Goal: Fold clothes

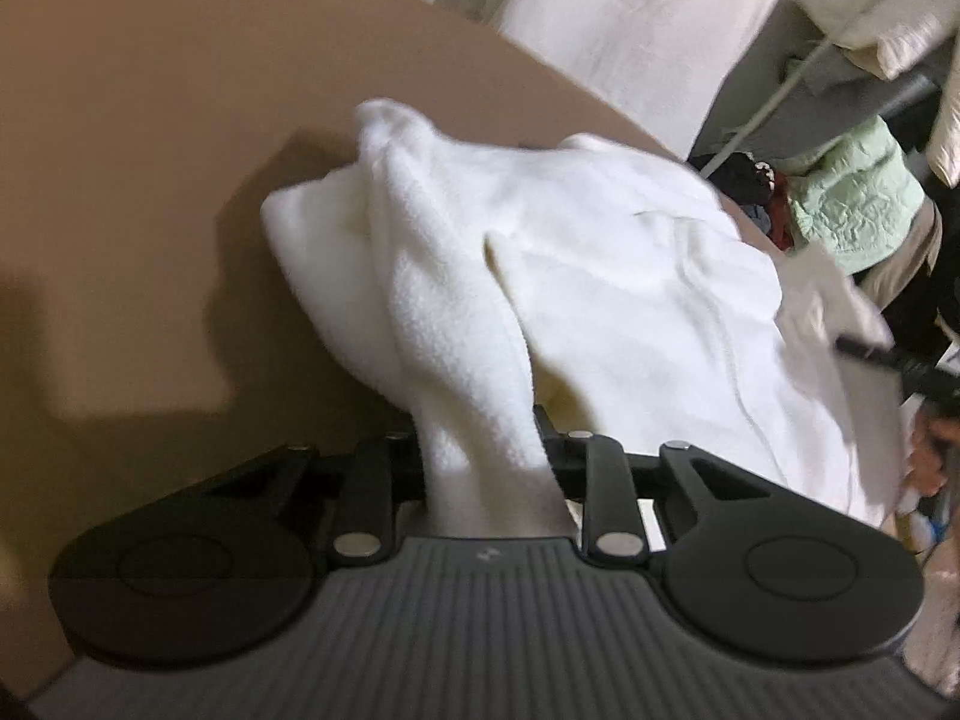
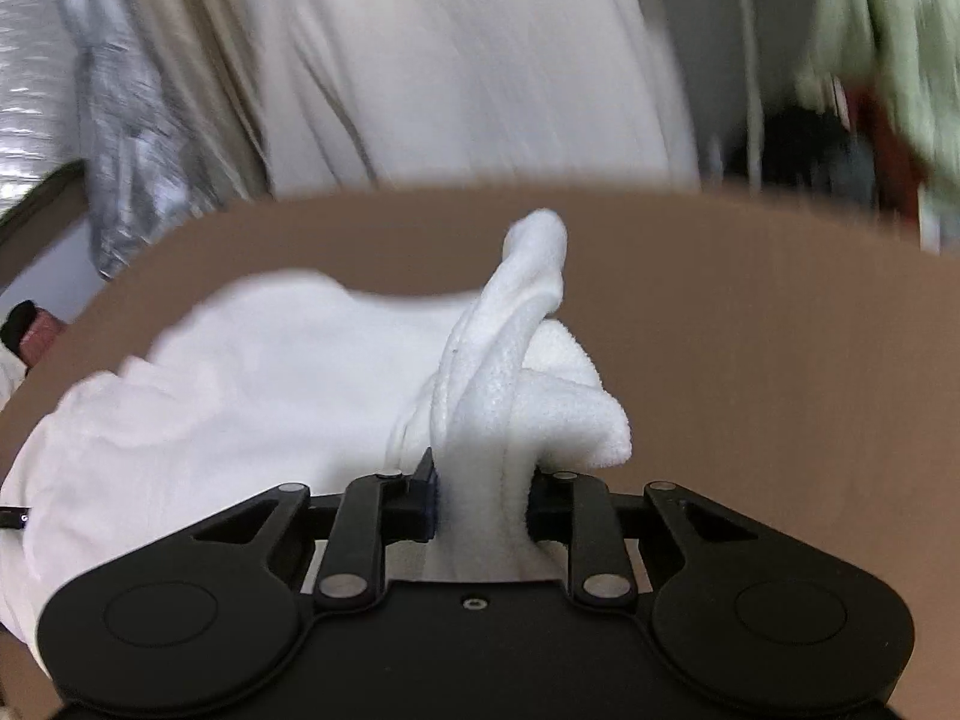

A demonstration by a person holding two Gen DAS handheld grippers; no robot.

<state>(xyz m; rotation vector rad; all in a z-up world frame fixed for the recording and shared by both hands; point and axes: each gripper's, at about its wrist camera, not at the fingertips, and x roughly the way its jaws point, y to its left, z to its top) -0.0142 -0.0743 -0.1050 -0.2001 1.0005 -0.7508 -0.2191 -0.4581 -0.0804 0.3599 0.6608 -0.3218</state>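
Each wrist camera sits close behind its own gripper, the left gripper and the right gripper, looking forward and slightly down over the brown table, both sharing the white fleece garment.

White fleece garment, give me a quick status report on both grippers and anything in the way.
Left gripper shut on white fleece garment. Right gripper shut on it too. Garment bunched on brown table. Nothing in the way.

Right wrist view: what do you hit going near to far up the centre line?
Right gripper shut on the white fleece garment → the garment's bunched fold rising to a tip → bare brown tabletop → far table edge → pale hanging fabric.
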